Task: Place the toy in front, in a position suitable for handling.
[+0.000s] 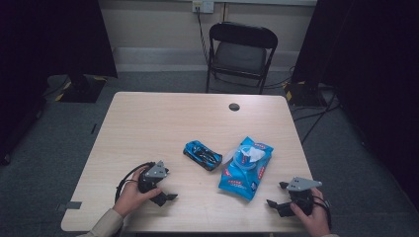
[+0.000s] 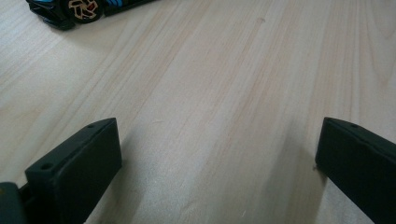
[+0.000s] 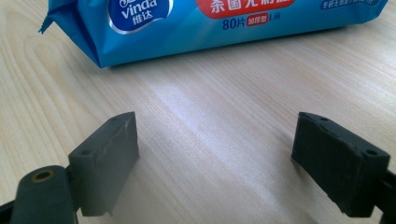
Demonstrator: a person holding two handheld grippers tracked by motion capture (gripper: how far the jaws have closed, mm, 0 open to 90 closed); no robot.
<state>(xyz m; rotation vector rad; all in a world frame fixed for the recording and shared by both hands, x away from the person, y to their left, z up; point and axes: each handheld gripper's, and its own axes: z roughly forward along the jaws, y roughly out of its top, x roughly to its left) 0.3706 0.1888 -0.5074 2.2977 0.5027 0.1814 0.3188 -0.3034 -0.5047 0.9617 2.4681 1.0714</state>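
Nothing is grasped yet. Your left gripper (image 1: pixel 170 197) and right gripper (image 1: pixel 274 194) both rest released on the pale wooden counter (image 1: pixel 148 123). The blue plastic wipes pack (image 1: pixel 246 168) and blue-and-black toy car (image 1: pixel 202 155) lie untouched mid-counter, just beside each other; every handling step remains.

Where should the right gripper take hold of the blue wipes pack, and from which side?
Probably across the near short end of the wipes pack, approached from the right gripper side. That end faces the open jaws in the right gripper view, its crimped seam looks thin, and the toy car lies on the far side.
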